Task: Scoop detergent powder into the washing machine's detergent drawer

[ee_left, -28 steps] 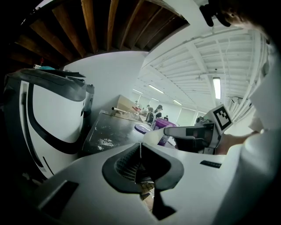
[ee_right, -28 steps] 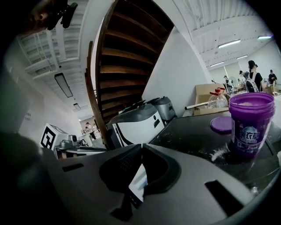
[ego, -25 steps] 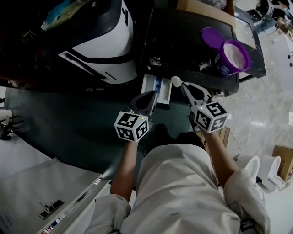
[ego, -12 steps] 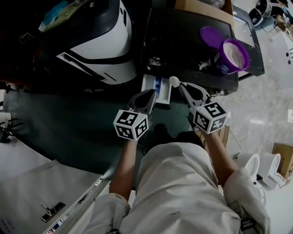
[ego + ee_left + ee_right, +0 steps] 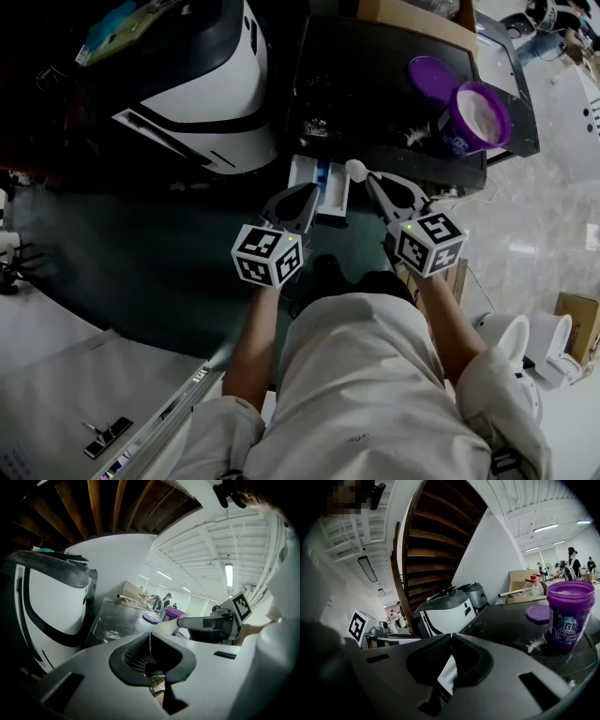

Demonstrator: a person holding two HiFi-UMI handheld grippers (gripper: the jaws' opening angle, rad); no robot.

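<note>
Jaws of right gripper [image 5: 369, 176] pinch scoop [image 5: 355, 169] | scoop at drawer [image 5: 334, 190] right edge | left gripper [image 5: 312, 194] jaws together, empty

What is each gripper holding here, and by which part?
The right gripper grips the white scoop by its handle end, bowl out front. The left gripper is shut and empty.

Dark machine top [image 5: 375, 80] bears purple tub [image 5: 476, 117], lid [image 5: 429, 75], seemingly spilled powder [image 5: 314, 126]
</note>
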